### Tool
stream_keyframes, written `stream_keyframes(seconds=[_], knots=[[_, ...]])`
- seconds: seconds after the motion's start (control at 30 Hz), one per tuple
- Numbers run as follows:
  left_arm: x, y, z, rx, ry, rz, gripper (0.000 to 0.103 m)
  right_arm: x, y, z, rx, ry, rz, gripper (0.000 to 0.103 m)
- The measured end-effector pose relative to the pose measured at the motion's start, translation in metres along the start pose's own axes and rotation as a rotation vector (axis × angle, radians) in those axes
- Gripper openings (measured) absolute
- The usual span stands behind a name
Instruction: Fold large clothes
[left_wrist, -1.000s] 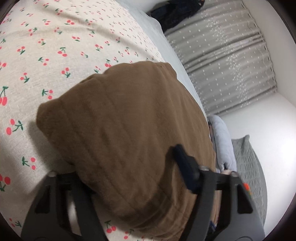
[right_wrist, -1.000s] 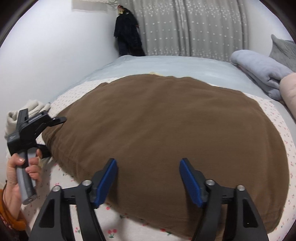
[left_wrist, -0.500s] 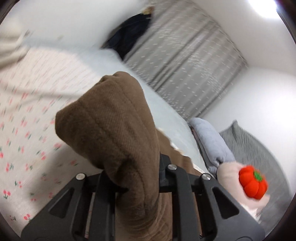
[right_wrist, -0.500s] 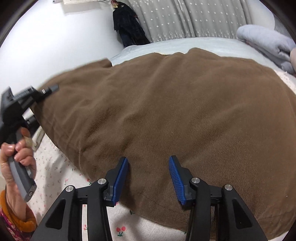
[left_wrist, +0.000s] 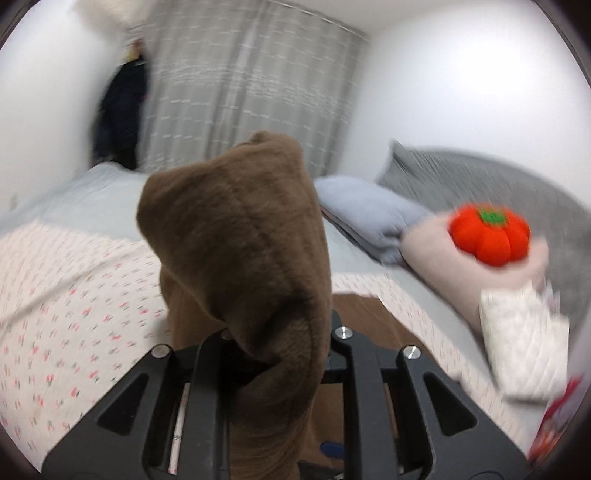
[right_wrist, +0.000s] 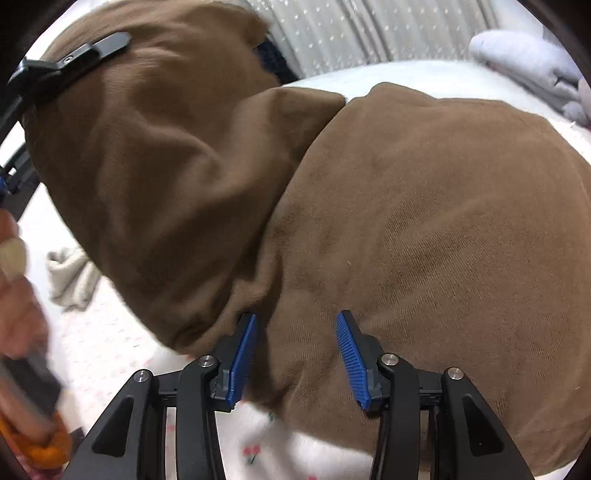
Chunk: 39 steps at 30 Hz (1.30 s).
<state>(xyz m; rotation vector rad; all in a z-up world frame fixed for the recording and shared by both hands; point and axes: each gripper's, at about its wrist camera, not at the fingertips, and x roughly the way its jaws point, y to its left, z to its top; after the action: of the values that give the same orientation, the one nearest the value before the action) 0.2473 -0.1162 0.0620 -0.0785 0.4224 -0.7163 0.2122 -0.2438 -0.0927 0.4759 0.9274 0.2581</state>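
Both fingers of the left gripper (left_wrist: 275, 354) are clamped on a bunched fold of the brown garment (left_wrist: 240, 236), which rises between them and blocks the middle of the left wrist view; the pads themselves are buried in the cloth. Seen from the right wrist, the same gripper (right_wrist: 70, 59) sits at the upper left, its dark finger lying across the raised brown fabric (right_wrist: 424, 229), with the person's hand (right_wrist: 18, 295) on the handle blurred at the left edge.

On the right gripper (right_wrist: 295, 350) the blue pads (right_wrist: 242, 354) stand partly apart. They have just been closing, and a ridge of the garment's near edge sits between them, but whether they press on it cannot be told. Only this view shows how the garment lies: most of it spread flat over the cherry-print sheet (right_wrist: 258, 443), the left part lifted and draped over itself, and a pale crumpled cloth (right_wrist: 70, 277) beyond the lifted edge.

Only the left wrist view takes in the far side of the bed (left_wrist: 74, 295): a folded blue-grey blanket (left_wrist: 369, 210), a pink pillow (left_wrist: 436, 266) with an orange pumpkin plush (left_wrist: 489, 234) on it, a grey quilted cushion (left_wrist: 480, 173), a white quilted item (left_wrist: 524, 343) at the right, and a dotted grey curtain (left_wrist: 251, 92) with dark clothing (left_wrist: 118, 110) hanging beside it.
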Motion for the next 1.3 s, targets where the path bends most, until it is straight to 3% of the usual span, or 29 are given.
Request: stream_keyframes(seconds=[0.13,0.27,0.43,0.53,0.6,0.63,0.7,0.9,1.03,1.1,1.23,1.3], knots=[[0.016,-0.035,-0.014,0.154,0.079,-0.062,0.020,-0.069,-0.058,0.011,0.204,-0.154,0.116,0.045],[0.037,-0.068,-0.044,0.297,0.183,-0.116,0.021,-0.111,-0.120,0.003,0.401,-0.297,0.206,0.049],[0.061,-0.104,-0.097,0.461,0.329,-0.146,0.025,-0.117,-0.165,-0.010,0.562,-0.333,0.246,0.051],[0.061,-0.125,-0.129,0.617,0.320,-0.113,0.032,-0.115,-0.165,-0.007,0.582,-0.345,0.263,0.051],[0.055,-0.130,-0.134,0.664,0.308,-0.101,0.042,-0.116,-0.164,-0.007,0.578,-0.347,0.257,0.053],[0.051,-0.129,-0.131,0.655,0.313,-0.111,0.046,-0.116,-0.160,-0.004,0.572,-0.347,0.253,0.053],[0.039,-0.125,-0.121,0.616,0.332,-0.161,0.065,-0.118,-0.155,0.001,0.560,-0.344,0.244,0.054],[-0.014,-0.118,-0.101,0.569,0.316,-0.259,0.080,-0.129,-0.136,0.032,0.432,-0.322,0.212,0.062],[-0.040,-0.095,-0.083,0.493,0.306,-0.310,0.085,-0.115,-0.127,0.069,0.359,-0.219,0.162,0.073],[-0.049,-0.077,-0.073,0.432,0.307,-0.318,0.087,-0.102,-0.128,0.085,0.352,-0.171,0.122,0.088],[-0.052,-0.028,-0.051,0.258,0.295,-0.298,0.095,-0.067,-0.142,0.098,0.396,-0.041,0.120,0.088],[-0.042,0.001,-0.040,0.174,0.305,-0.248,0.097,-0.053,-0.145,0.104,0.408,0.002,0.114,0.088]])
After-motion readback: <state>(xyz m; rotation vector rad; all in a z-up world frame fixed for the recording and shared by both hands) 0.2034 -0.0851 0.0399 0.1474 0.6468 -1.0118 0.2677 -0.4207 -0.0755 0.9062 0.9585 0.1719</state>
